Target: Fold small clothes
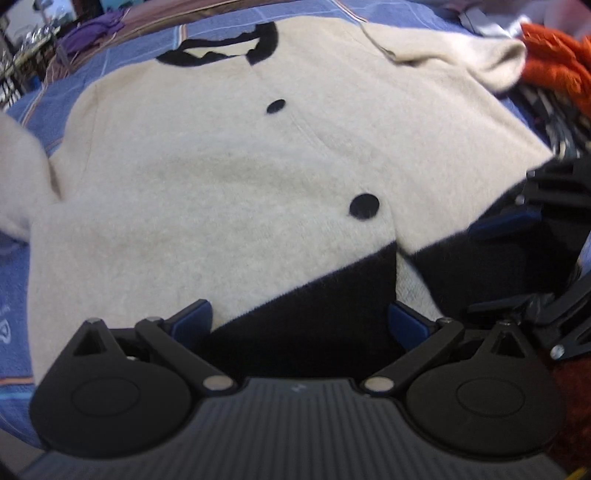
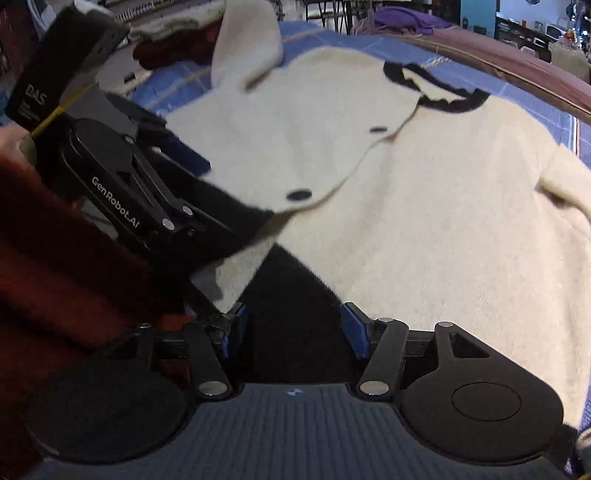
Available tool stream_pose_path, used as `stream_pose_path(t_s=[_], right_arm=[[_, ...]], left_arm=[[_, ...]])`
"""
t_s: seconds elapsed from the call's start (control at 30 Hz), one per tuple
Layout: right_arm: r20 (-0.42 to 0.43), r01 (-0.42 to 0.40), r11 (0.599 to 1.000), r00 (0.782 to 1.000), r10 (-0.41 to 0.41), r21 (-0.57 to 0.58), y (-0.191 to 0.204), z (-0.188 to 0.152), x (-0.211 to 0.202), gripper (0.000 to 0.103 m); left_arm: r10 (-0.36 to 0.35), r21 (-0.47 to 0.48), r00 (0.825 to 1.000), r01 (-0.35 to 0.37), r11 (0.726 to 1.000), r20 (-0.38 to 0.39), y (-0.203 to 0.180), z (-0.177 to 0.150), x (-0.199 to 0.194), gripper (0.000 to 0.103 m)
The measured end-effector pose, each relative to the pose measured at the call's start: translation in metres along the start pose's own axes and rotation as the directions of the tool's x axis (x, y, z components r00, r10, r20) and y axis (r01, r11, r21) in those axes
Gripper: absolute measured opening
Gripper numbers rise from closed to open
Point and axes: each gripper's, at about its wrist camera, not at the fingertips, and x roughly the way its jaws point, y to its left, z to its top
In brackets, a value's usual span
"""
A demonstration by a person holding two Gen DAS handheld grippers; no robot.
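A cream fuzzy cardigan [image 1: 207,177] with a black collar [image 1: 221,51], black buttons [image 1: 364,206] and a black hem band [image 1: 314,314] lies spread front-up on a blue blanket [image 1: 110,55]. My left gripper [image 1: 299,321] is open, its blue pads either side of the black hem. My right gripper [image 2: 291,328] is open too, its pads straddling the black hem [image 2: 291,295] of the cardigan [image 2: 443,221]. The other gripper shows at the right edge in the left wrist view [image 1: 546,221] and at the left in the right wrist view [image 2: 147,184], on the hem.
An orange knit garment [image 1: 554,62] and striped clothes lie beyond the cardigan's sleeve. A dark red garment [image 2: 55,258] lies near the hem. Purple cloth [image 2: 406,18] and a brown blanket edge [image 2: 517,66] sit at the far side.
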Motion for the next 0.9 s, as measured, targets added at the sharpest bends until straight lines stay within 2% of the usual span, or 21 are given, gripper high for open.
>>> stream_pose_path(t_s=[0.03, 0.1, 0.17, 0.23, 0.3, 0.33, 0.37, 0.47, 0.6, 0.7, 0.73, 0.77, 0.8, 0.83, 0.87, 0.9], right_arm=[[-0.018, -0.002, 1.0, 1.0, 0.002, -0.027, 0.002, -0.001, -0.003, 0.099], [-0.027, -0.004, 1.0, 1.0, 0.003, -0.018, -0.005, 0.006, -0.012, 0.098], [0.038, 0.018, 0.999, 0.999, -0.019, 0.038, -0.024, 0.02, -0.026, 0.094], [0.101, 0.107, 0.992, 0.988, -0.113, 0.066, -0.047, 0.036, -0.034, 0.095], [0.106, 0.275, 0.96, 0.954, -0.279, 0.05, -0.069, 0.054, -0.031, 0.094], [0.113, 0.347, 0.936, 0.93, -0.351, 0.051, -0.08, 0.062, -0.027, 0.093], [0.13, 0.386, 0.92, 0.911, -0.392, 0.066, -0.092, 0.069, -0.024, 0.093], [0.173, 0.465, 0.877, 0.86, -0.48, 0.122, -0.123, 0.079, -0.011, 0.094], [0.095, 0.586, 0.808, 0.802, -0.59, 0.068, -0.144, 0.077, 0.019, 0.096], [0.053, 0.645, 0.764, 0.762, -0.646, 0.033, -0.152, 0.068, 0.041, 0.09], [0.047, 0.671, 0.741, 0.74, -0.671, 0.016, -0.154, 0.064, 0.045, 0.088], [0.043, 0.686, 0.728, 0.727, -0.685, 0.009, -0.157, 0.06, 0.05, 0.087], [0.056, 0.689, 0.724, 0.723, -0.689, 0.027, -0.159, 0.058, 0.05, 0.084], [0.071, 0.694, 0.718, 0.714, -0.696, 0.06, -0.161, 0.056, 0.047, 0.069], [0.062, 0.711, 0.699, 0.696, -0.715, 0.078, -0.163, 0.056, 0.045, 0.03], [0.063, 0.713, 0.694, 0.692, -0.719, 0.097, -0.166, 0.057, 0.041, 0.021]], left_arm=[[-0.001, 0.02, 1.0, 0.001, 1.0, 0.003, -0.003, -0.003, -0.002, 0.103], [-0.033, 0.002, 0.999, 0.033, 0.999, 0.003, 0.001, -0.002, -0.007, 0.103], [-0.06, -0.057, 0.998, 0.061, 0.997, 0.024, 0.013, 0.006, -0.013, 0.103], [-0.047, -0.114, 0.996, 0.056, 0.992, 0.077, 0.025, 0.018, -0.019, 0.103], [-0.012, -0.159, 0.991, 0.034, 0.987, 0.136, 0.034, 0.034, -0.023, 0.103], [-0.001, -0.175, 0.989, 0.027, 0.984, 0.148, 0.036, 0.041, -0.024, 0.103], [0.002, -0.189, 0.988, 0.028, 0.981, 0.154, 0.039, 0.048, -0.022, 0.103], [-0.031, -0.223, 0.99, 0.061, 0.973, 0.135, 0.038, 0.062, -0.009, 0.103], [-0.041, -0.232, 0.995, 0.061, 0.971, 0.093, 0.03, 0.06, 0.012, 0.103], [-0.023, -0.23, 0.998, 0.037, 0.972, 0.066, 0.026, 0.058, 0.027, 0.103], [-0.022, -0.234, 0.998, 0.036, 0.972, 0.063, 0.027, 0.057, 0.03, 0.103], [-0.021, -0.234, 0.998, 0.035, 0.972, 0.06, 0.028, 0.058, 0.032, 0.103], [-0.02, -0.23, 0.998, 0.033, 0.973, 0.06, 0.028, 0.058, 0.033, 0.103], [-0.019, -0.226, 0.998, 0.032, 0.974, 0.059, 0.028, 0.059, 0.034, 0.103], [-0.02, -0.224, 0.998, 0.032, 0.974, 0.056, 0.029, 0.06, 0.034, 0.103], [-0.02, -0.224, 0.998, 0.032, 0.974, 0.054, 0.029, 0.061, 0.035, 0.103]])
